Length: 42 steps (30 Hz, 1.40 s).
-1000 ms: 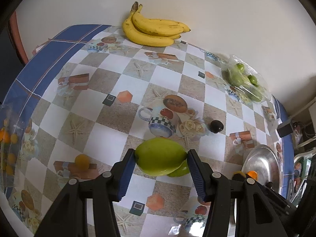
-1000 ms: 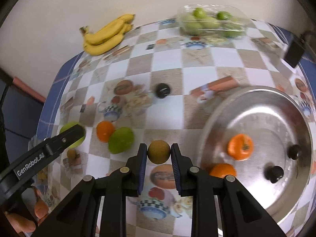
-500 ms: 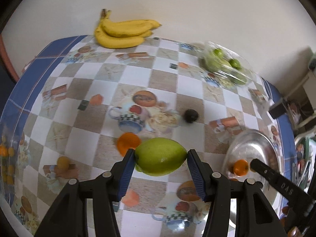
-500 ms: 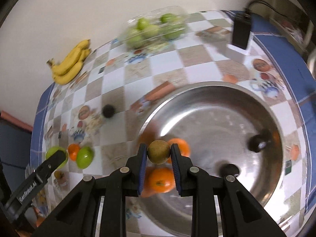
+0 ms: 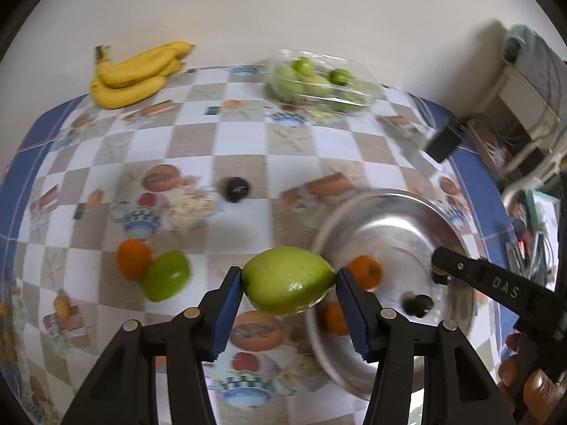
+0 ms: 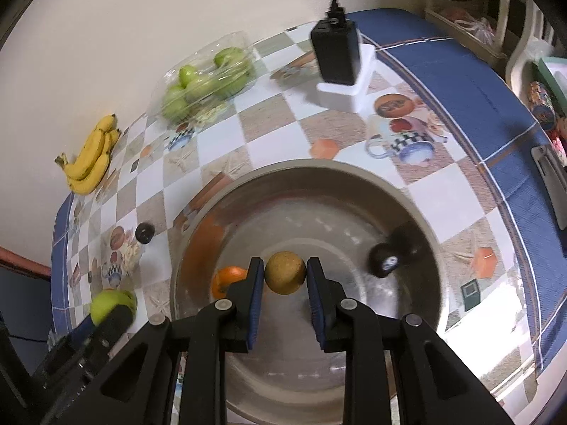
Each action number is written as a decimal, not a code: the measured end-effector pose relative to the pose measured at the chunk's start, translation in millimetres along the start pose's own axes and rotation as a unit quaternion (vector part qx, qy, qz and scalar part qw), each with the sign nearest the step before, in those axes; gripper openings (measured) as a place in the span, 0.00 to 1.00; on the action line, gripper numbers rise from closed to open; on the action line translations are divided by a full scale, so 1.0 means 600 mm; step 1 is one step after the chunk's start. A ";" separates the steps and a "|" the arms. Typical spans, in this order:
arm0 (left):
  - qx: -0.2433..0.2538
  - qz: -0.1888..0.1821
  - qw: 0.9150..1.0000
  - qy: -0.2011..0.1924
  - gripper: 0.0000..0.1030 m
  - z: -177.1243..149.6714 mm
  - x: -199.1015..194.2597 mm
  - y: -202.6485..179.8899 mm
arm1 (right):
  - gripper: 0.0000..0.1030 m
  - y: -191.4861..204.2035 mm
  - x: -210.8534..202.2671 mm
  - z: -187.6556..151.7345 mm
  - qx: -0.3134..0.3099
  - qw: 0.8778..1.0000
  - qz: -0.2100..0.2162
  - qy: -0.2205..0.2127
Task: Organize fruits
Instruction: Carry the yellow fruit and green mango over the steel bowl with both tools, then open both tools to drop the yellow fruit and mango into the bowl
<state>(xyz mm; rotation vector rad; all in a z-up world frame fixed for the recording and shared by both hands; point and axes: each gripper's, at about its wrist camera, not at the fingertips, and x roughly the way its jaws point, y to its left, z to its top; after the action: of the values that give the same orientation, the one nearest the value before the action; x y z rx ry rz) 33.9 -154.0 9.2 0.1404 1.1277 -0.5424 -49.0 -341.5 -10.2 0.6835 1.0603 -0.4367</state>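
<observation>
At nine o'clock in the left wrist view, one orange fruit (image 5: 134, 258) touches one loose green fruit (image 5: 166, 279) on the checked plastic tablecloth (image 5: 198, 145). At centre, the left gripper (image 5: 288, 294) is clenched on a large green pear-shaped fruit (image 5: 287, 279), held beside the rim of the round steel basin (image 5: 386, 209) at three o'clock. In the right wrist view, the right gripper (image 6: 285, 279) grasps a small round brown fruit (image 6: 285, 272) over that basin. Counted inside across both views: two oranges and two dark round fruits; a third dark one (image 5: 234, 188) lies on the cloth. One banana bunch (image 5: 134, 74) sits at eleven o'clock, one clear pack of green fruit (image 5: 319, 85) at one. Released from this height, either fruit could likely bounce, bruise or knock others about.
</observation>
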 end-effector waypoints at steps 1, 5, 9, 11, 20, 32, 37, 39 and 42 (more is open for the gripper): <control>0.008 -0.002 1.000 0.000 0.55 0.000 0.003 -0.010 | 0.25 -0.005 -0.003 0.001 0.003 1.000 0.000 -0.002; 0.032 -0.007 0.999 0.000 0.55 0.000 0.018 -0.042 | 0.25 -0.017 -0.005 0.007 0.008 1.000 -0.001 -0.006; 0.044 -0.008 0.999 0.004 0.55 0.001 0.036 -0.057 | 0.25 -0.023 0.006 0.008 0.010 1.000 -0.005 0.000; 0.047 -0.007 0.999 0.005 0.55 0.001 0.043 -0.060 | 0.25 -0.026 0.015 0.008 0.011 1.000 -0.008 0.007; 0.056 -0.006 0.998 0.010 0.55 0.001 0.073 -0.071 | 0.25 -0.024 0.043 0.002 0.004 0.999 -0.014 0.028; 0.056 -0.004 0.998 0.023 0.55 -0.005 0.087 -0.073 | 0.25 -0.020 0.068 -0.004 -0.001 0.998 -0.031 0.047; 0.057 -0.003 0.998 0.024 0.55 -0.005 0.087 -0.074 | 0.25 -0.018 0.073 -0.005 -0.003 0.998 -0.035 0.051; 0.057 -0.003 0.998 0.025 0.56 -0.006 0.087 -0.074 | 0.25 -0.016 0.073 -0.004 -0.004 0.998 -0.037 0.050; 0.058 -0.003 0.998 0.026 0.56 -0.006 0.087 -0.074 | 0.26 -0.015 0.072 -0.004 -0.006 0.998 -0.038 0.050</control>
<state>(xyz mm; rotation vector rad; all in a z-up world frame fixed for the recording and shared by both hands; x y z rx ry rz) 26.0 -209.0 -31.7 0.2527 1.1470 -0.6120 -37.2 -346.6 -52.5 0.6611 1.1848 -0.4666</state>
